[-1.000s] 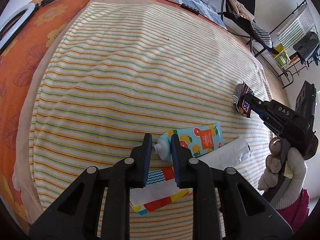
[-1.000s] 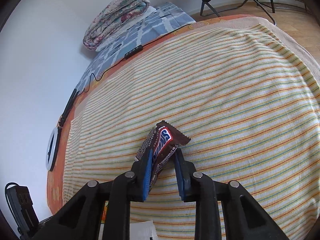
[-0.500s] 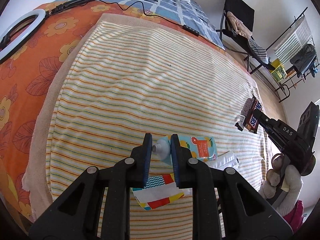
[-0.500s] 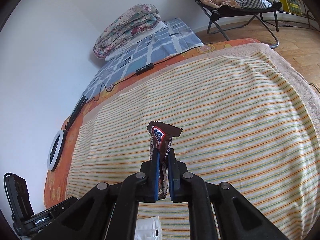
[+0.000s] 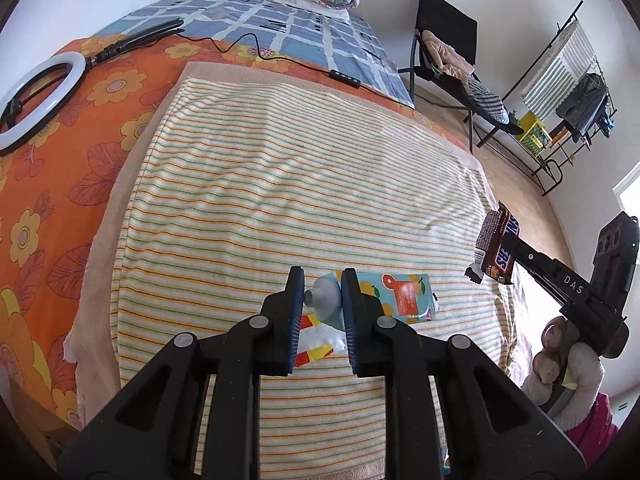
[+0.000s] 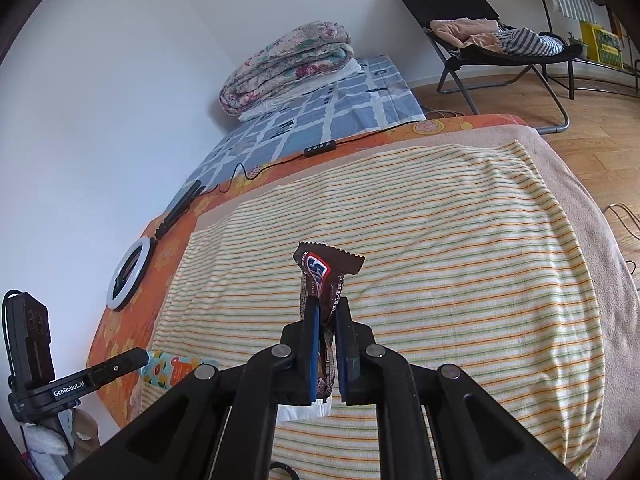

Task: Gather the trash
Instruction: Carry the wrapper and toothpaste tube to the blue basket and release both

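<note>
My left gripper (image 5: 322, 276) is shut on the cap end of a light-blue tube (image 5: 396, 296) printed with orange fruit, held above the striped blanket (image 5: 280, 184). Under it a colourful wrapper (image 5: 316, 344) lies on the blanket. My right gripper (image 6: 325, 312) is shut on a brown Snickers wrapper (image 6: 320, 276), which stands upright between the pads, off the blanket. The left wrist view shows that right gripper (image 5: 508, 248) at the right edge with the Snickers wrapper (image 5: 498, 248). The right wrist view shows the left gripper (image 6: 136, 358) and the tube (image 6: 176, 372) at lower left. A white wrapper (image 6: 304, 410) shows below the right fingers.
A ring light (image 5: 36, 96) and its cable with a remote (image 5: 344, 76) lie on the orange floral sheet at the back. A folded quilt (image 6: 288, 64) sits by the wall. A folding chair (image 6: 500, 40) with clothes and a drying rack (image 5: 568, 80) stand on the wooden floor beyond.
Both grippers have risen away from the blanket with their items. The right jaws closed tight on the Snickers wrapper and lifted it. The tube came up off the colourful wrapper.
</note>
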A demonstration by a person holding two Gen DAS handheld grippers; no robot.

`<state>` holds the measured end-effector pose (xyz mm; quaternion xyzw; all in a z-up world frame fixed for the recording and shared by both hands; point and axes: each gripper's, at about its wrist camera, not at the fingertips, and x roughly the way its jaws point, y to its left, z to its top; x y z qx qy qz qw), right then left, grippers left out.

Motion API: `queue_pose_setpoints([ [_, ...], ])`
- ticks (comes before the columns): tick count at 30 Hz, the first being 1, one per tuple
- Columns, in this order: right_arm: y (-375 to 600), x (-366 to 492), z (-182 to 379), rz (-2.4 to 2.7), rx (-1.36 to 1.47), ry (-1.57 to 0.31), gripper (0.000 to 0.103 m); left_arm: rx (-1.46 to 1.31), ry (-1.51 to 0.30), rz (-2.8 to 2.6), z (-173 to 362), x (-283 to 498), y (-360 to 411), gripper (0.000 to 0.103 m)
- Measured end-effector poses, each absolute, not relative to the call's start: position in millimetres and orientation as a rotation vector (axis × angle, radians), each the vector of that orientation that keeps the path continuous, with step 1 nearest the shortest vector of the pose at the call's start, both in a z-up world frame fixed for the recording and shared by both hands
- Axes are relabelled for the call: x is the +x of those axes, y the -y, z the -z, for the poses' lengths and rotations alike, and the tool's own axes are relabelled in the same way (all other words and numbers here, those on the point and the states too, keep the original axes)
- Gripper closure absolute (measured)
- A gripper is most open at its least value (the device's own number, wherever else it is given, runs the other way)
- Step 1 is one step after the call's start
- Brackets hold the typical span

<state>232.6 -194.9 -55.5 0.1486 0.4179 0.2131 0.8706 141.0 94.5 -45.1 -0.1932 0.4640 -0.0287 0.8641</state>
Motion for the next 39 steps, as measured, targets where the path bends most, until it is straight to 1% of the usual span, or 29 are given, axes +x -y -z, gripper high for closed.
queue_pose_setpoints([
  [9, 197, 175, 29, -0.496, 0.237, -0.842, 0.098, -0.345, -0.955, 0.106, 30, 97, -69, 0.086],
  [19, 193, 91, 22, -0.552, 0.108, -0.829, 0.098, -0.296, -0.969, 0.137, 30, 37, -52, 0.086],
  [31, 209, 20, 33, -0.582, 0.055, -0.844, 0.098, -0.255, -1.027, 0.136, 60, -18, -44, 0.086],
  [39, 213, -10, 69, -0.595, 0.065, -0.930, 0.098, -0.209, -1.070, 0.139, 83, -39, -36, 0.086],
])
